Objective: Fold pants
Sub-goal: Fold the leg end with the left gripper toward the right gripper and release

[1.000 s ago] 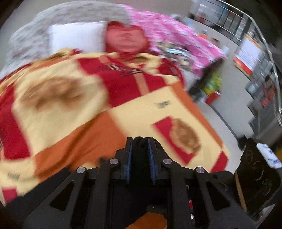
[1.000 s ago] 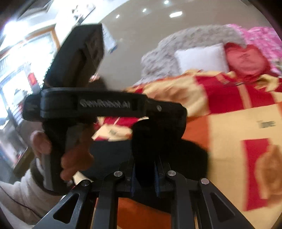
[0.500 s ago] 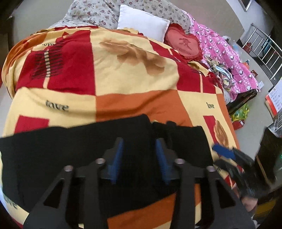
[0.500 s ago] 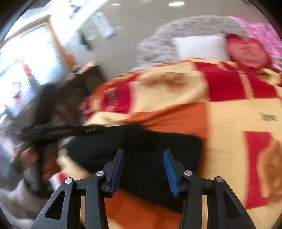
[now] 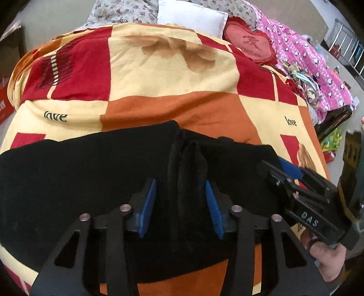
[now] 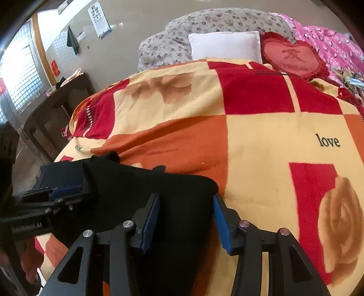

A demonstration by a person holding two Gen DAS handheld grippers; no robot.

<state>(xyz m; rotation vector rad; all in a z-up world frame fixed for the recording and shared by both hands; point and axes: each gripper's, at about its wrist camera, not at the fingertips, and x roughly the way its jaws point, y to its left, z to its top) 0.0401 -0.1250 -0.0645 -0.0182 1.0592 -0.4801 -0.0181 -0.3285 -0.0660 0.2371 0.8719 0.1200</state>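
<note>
Black pants (image 5: 91, 173) lie spread across the near end of a bed on a red, orange and cream patchwork blanket (image 5: 173, 75). A raised fold runs through their middle. My left gripper (image 5: 180, 193) is open above that fold, its blue pads either side. My right gripper (image 6: 185, 211) is open over the pants' right end (image 6: 182, 191); it also shows at the right in the left wrist view (image 5: 289, 168). The left gripper shows at the left in the right wrist view (image 6: 66, 189).
A white pillow (image 5: 193, 16), a red heart cushion (image 5: 250, 43) and a pink quilt (image 5: 314, 57) lie at the bed's far end. A dark wooden table (image 6: 56, 102) stands left of the bed. The floor drops off on the right.
Both grippers were shut on the black pants held up a second ago. They have opened, and the pants now lie flat on the blanket.
</note>
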